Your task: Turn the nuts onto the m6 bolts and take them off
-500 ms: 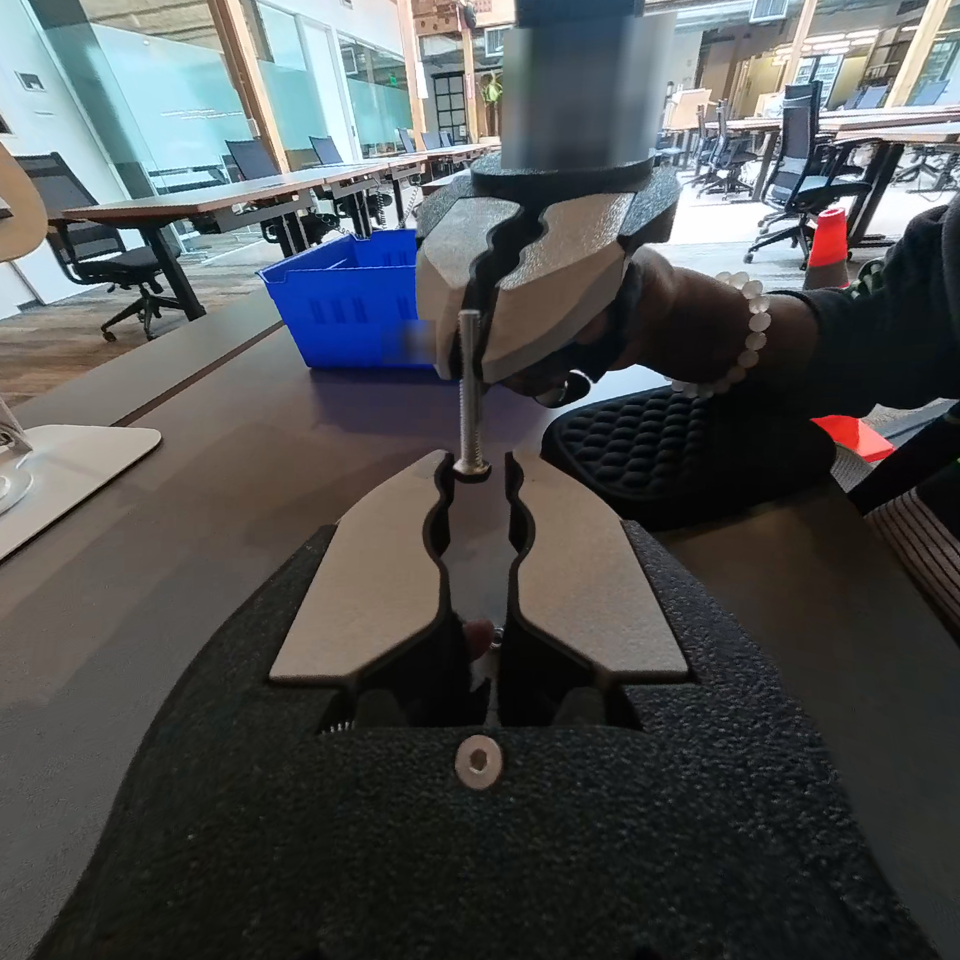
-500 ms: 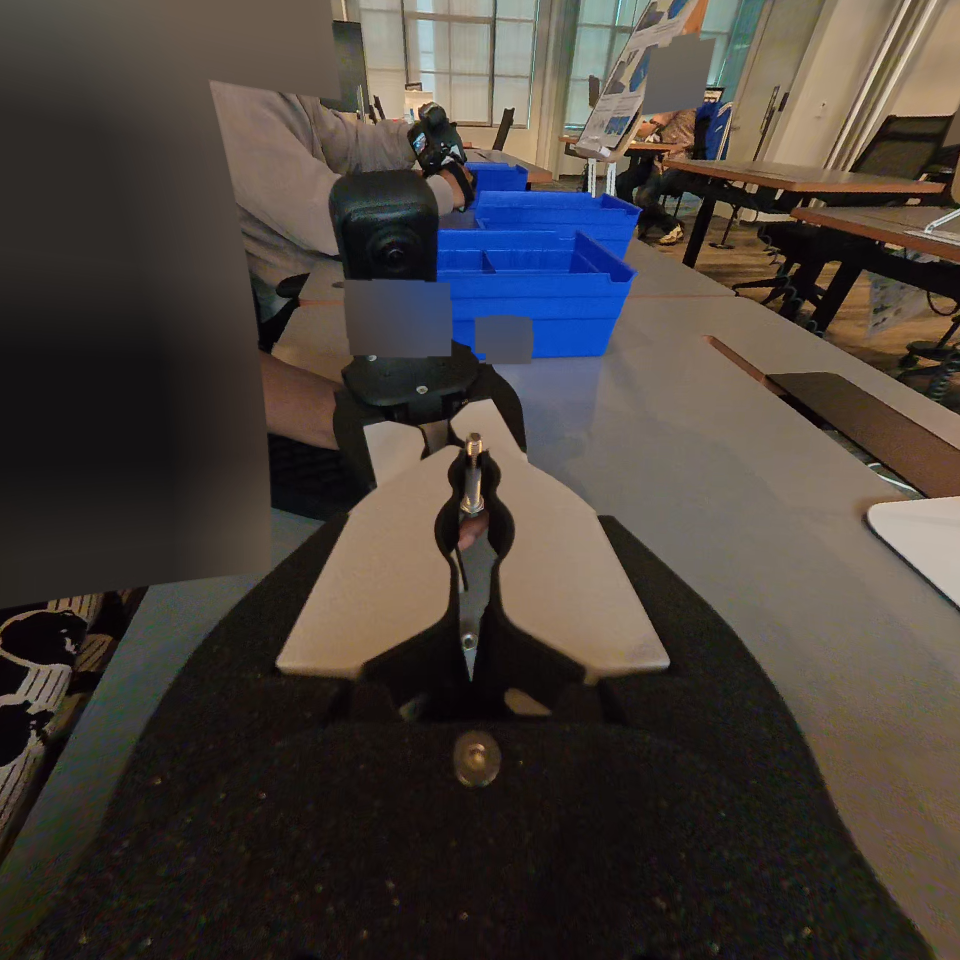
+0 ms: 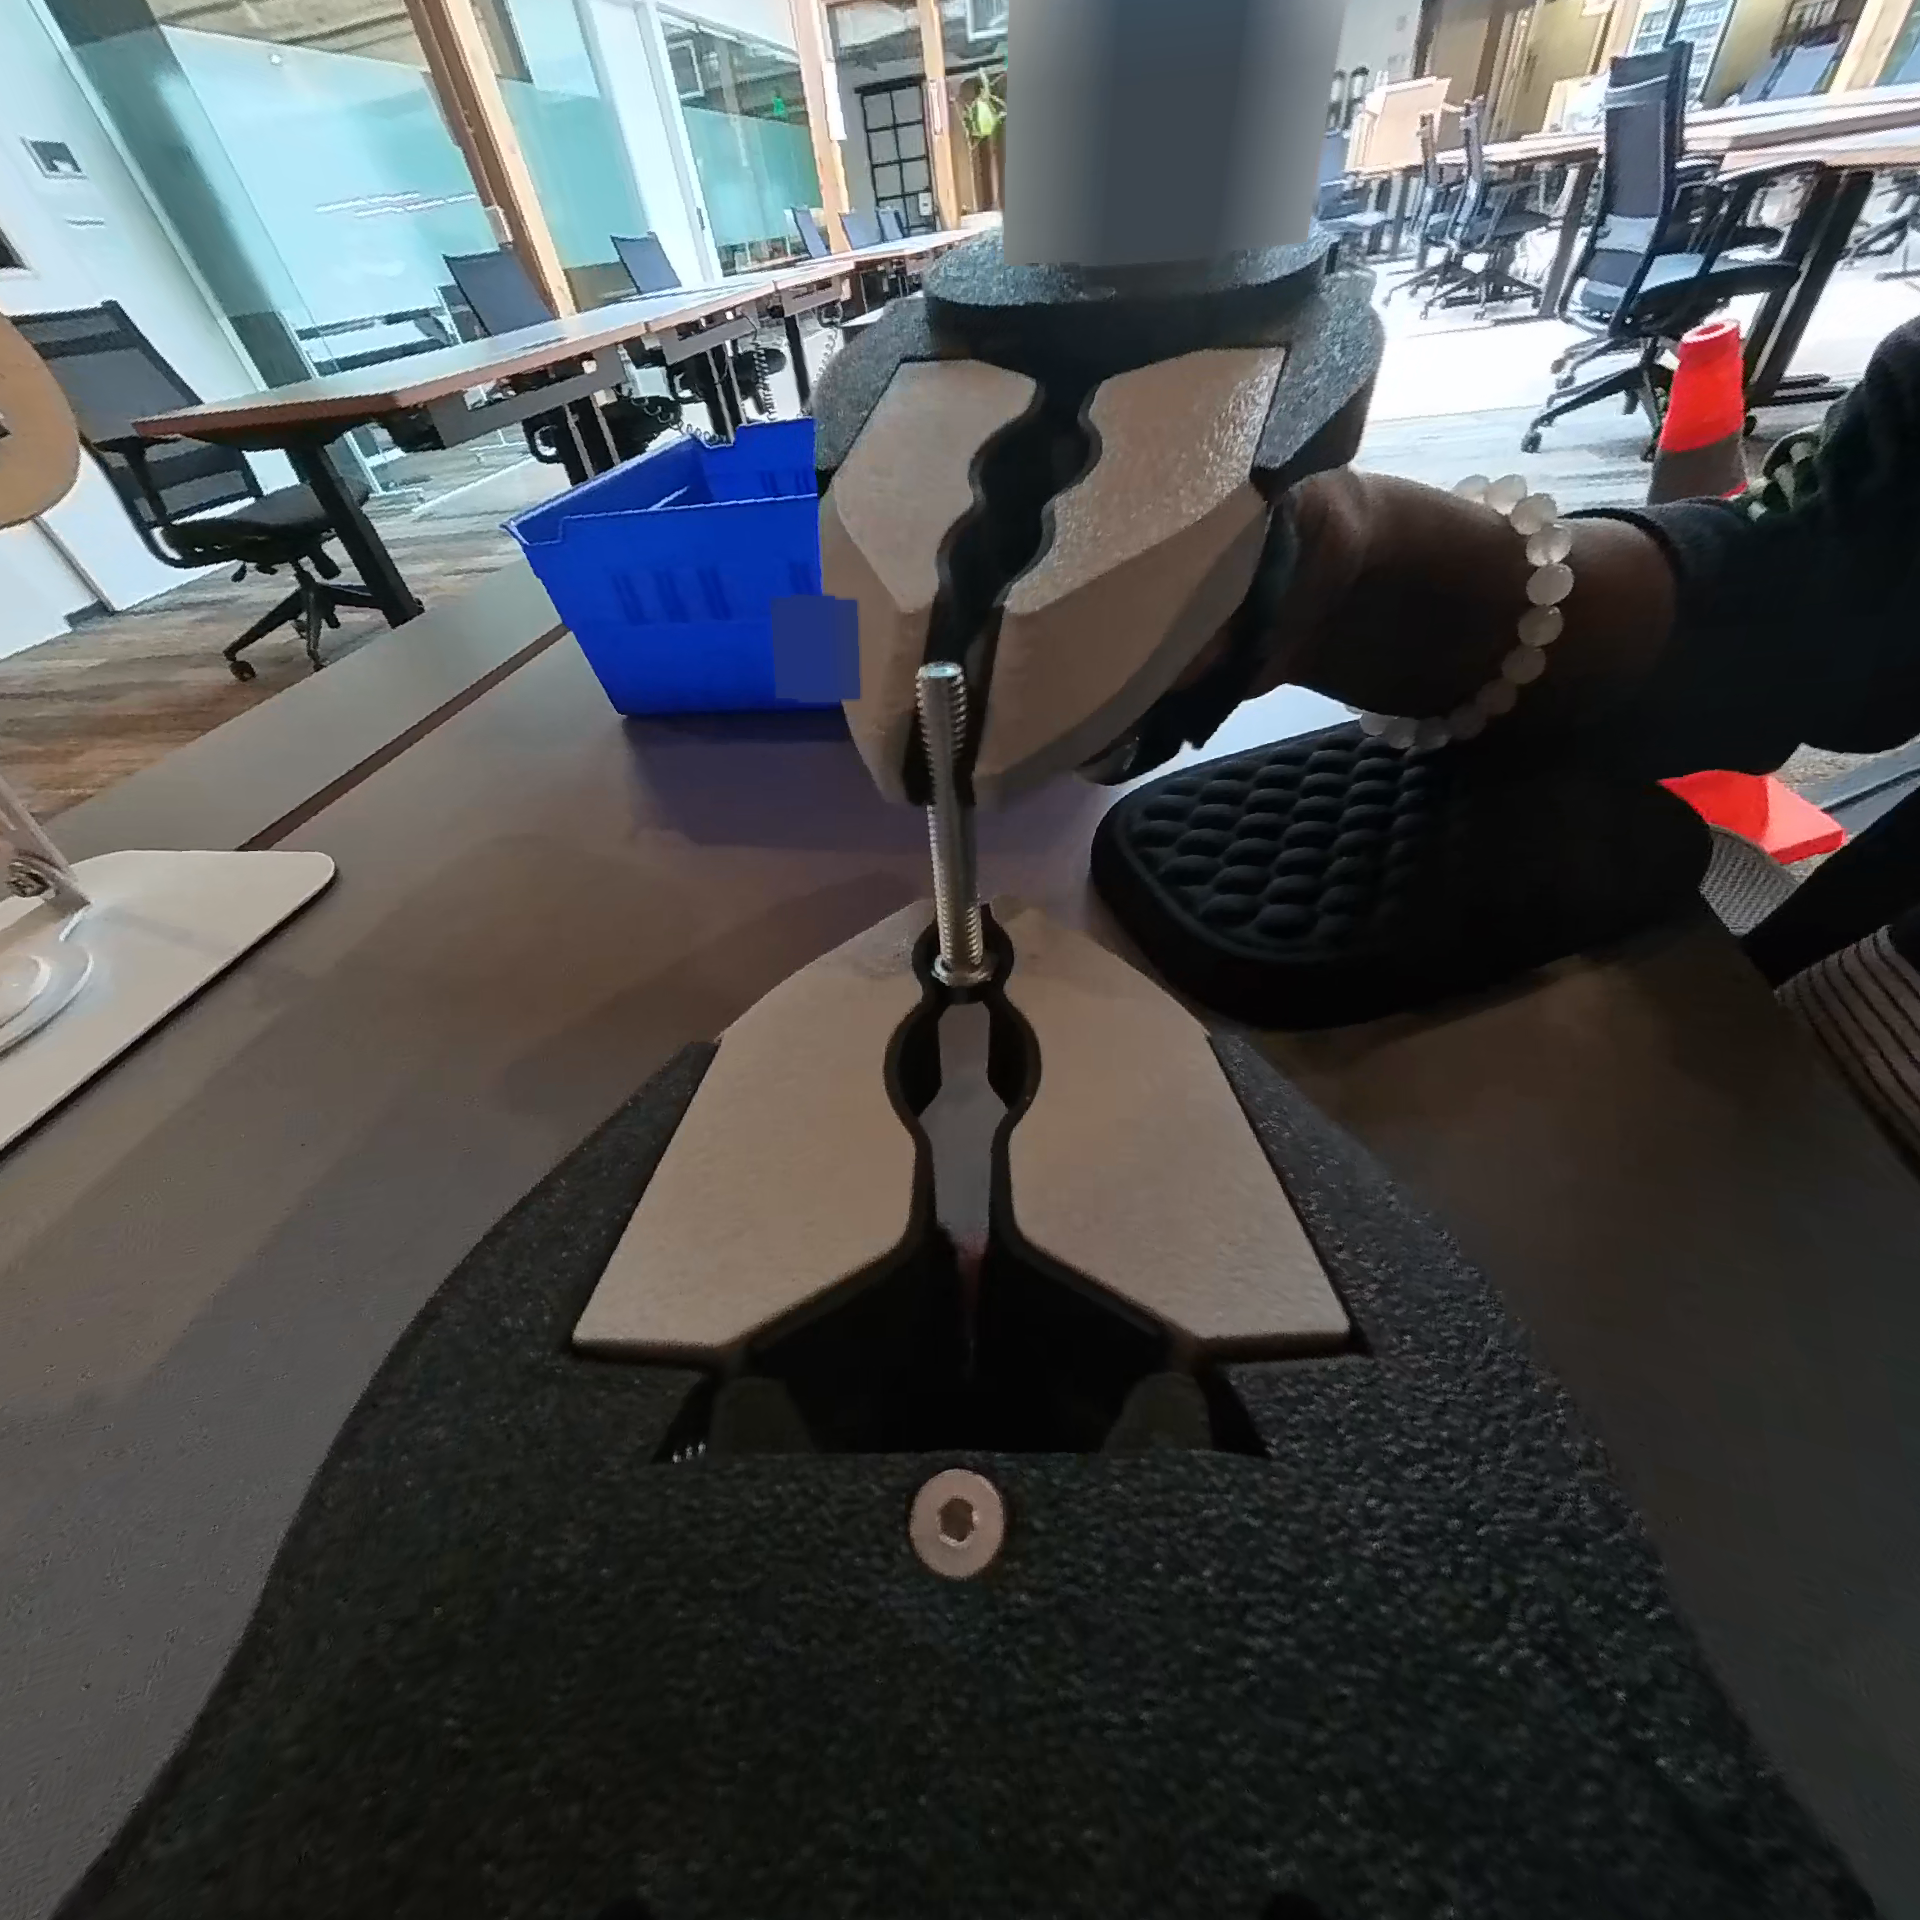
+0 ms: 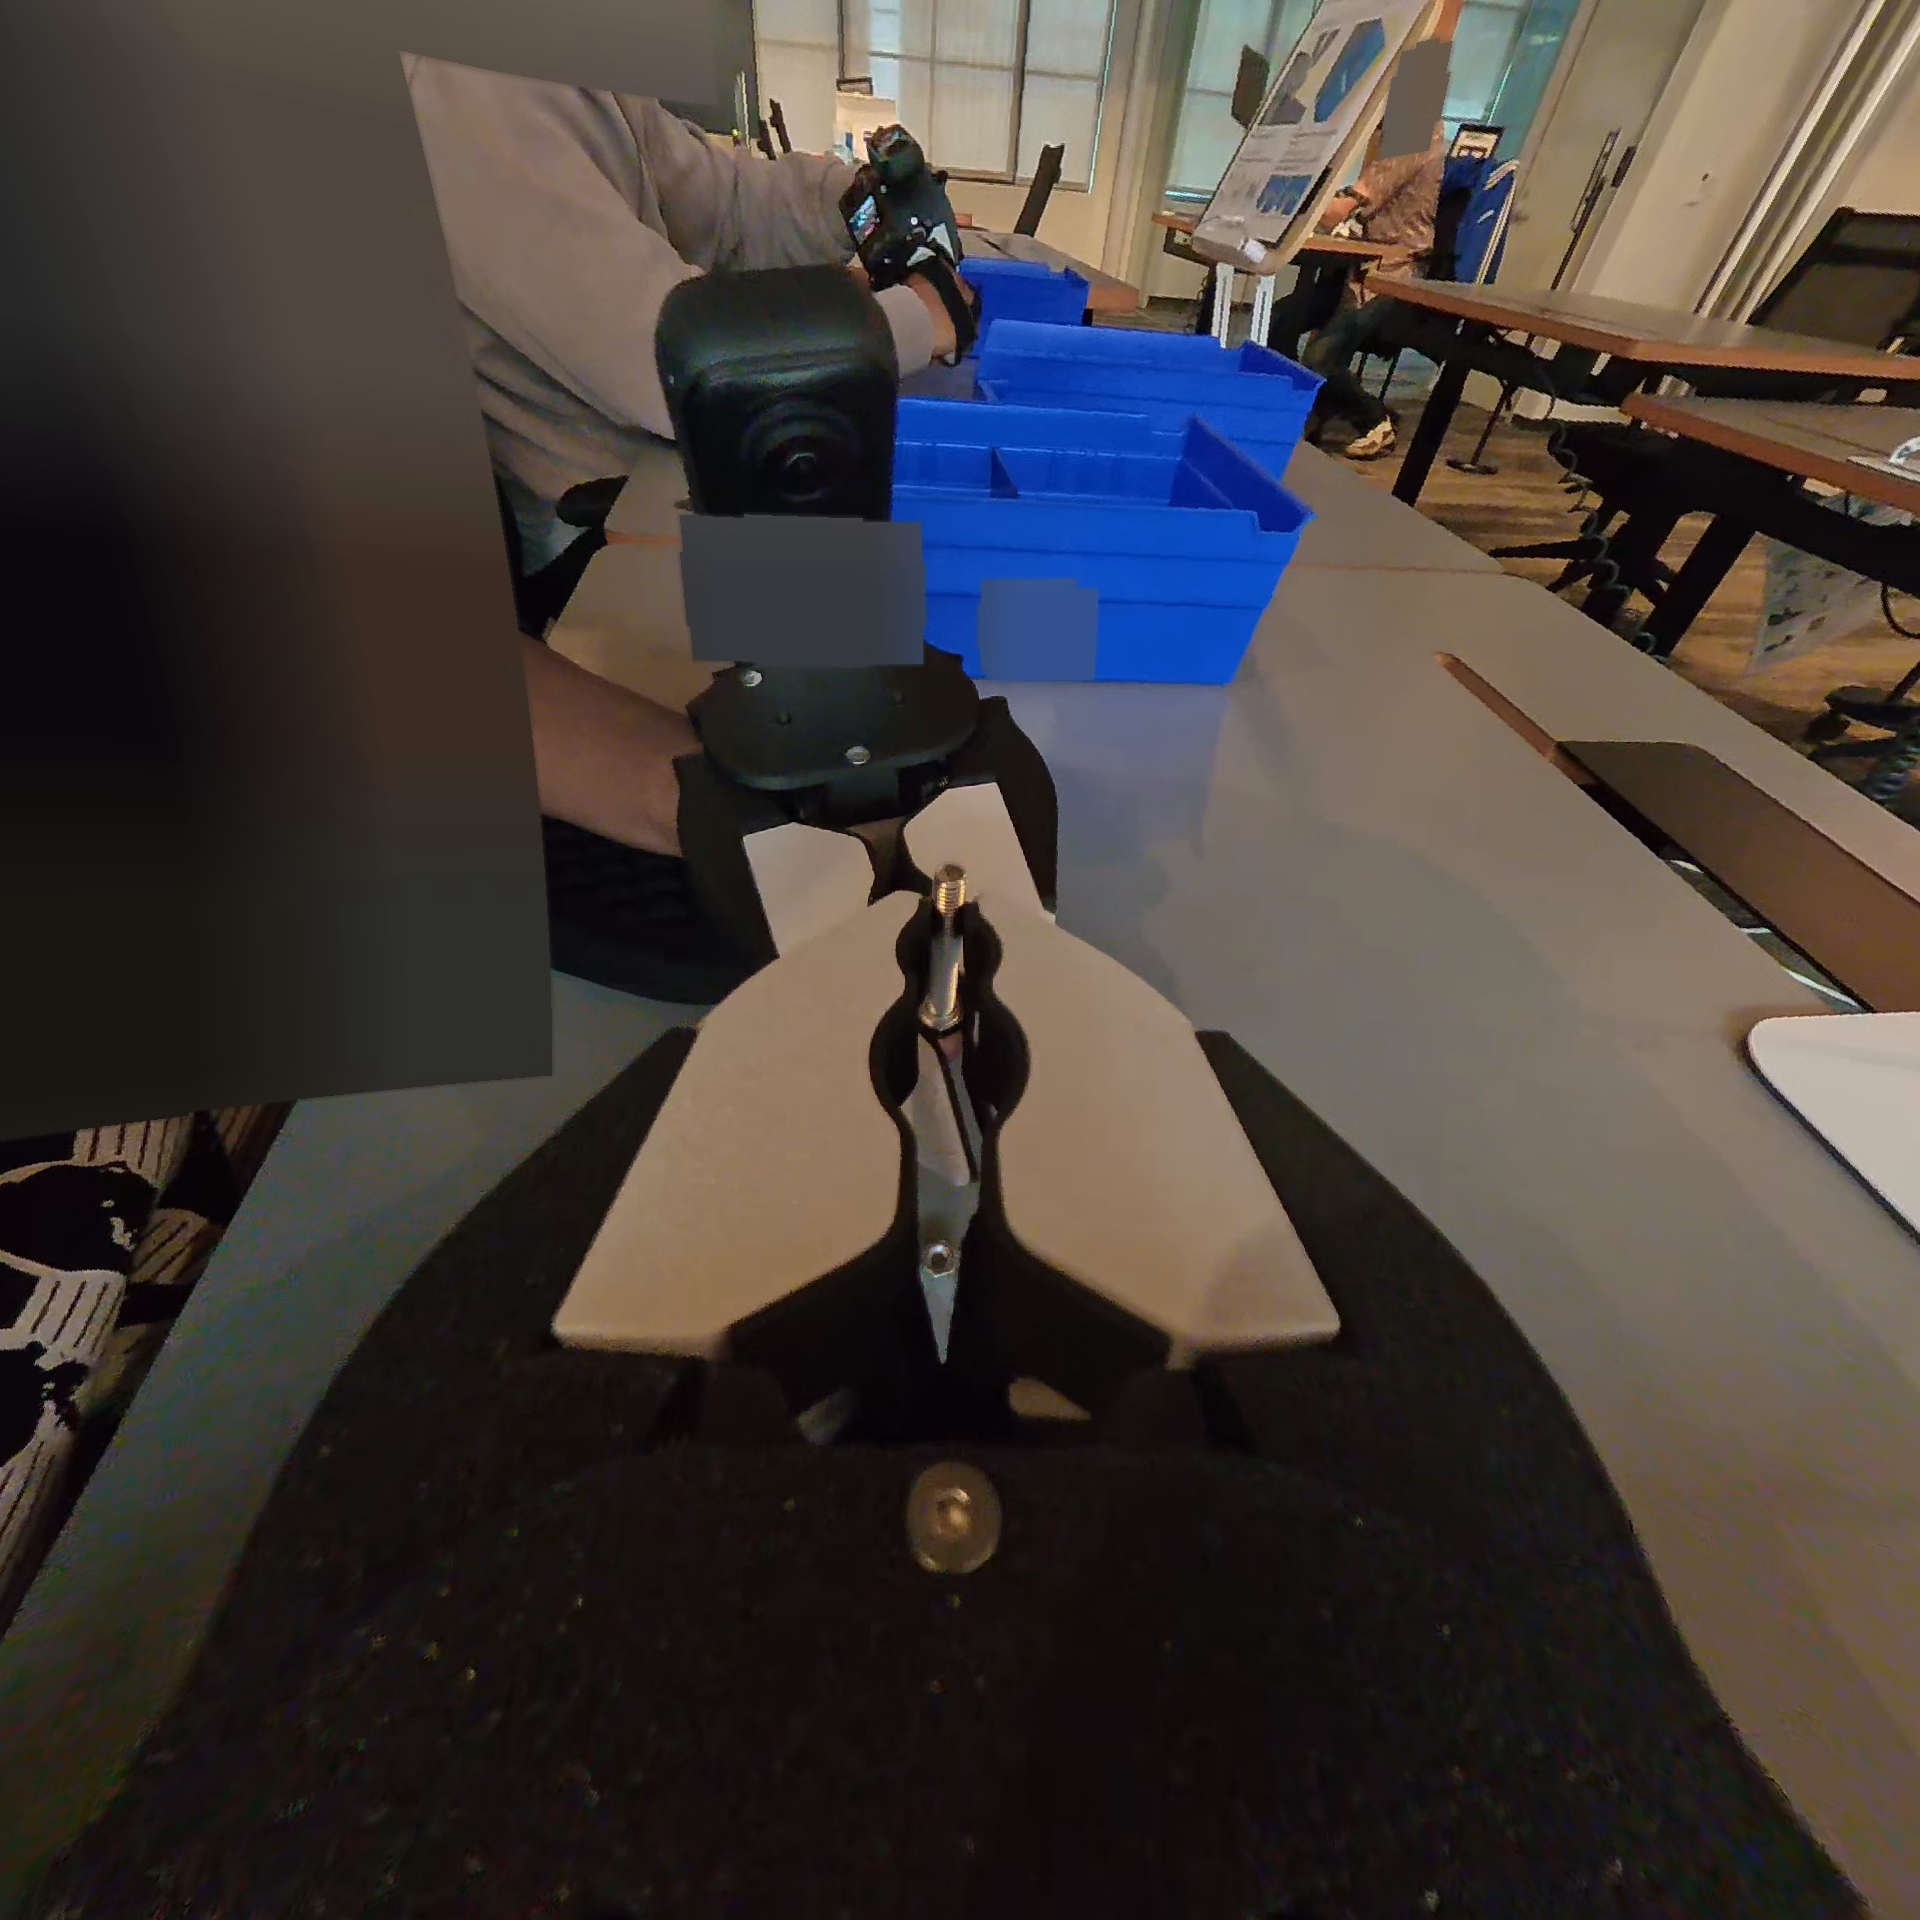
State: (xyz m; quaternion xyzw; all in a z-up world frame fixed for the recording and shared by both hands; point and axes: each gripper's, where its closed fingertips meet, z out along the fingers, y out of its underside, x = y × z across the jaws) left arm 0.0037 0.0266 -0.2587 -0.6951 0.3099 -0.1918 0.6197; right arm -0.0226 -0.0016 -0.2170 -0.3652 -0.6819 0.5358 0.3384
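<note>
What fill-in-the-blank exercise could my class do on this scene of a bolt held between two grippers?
1. The silver bolt, held by the right gripper above, with the left gripper closed on the nut at its foot, stands ___.
2. The colour of the bin on the table behind them is ___.
3. The wrist beside the right gripper wears a white beaded ___.

Missing words: upright; blue; bracelet.
</note>
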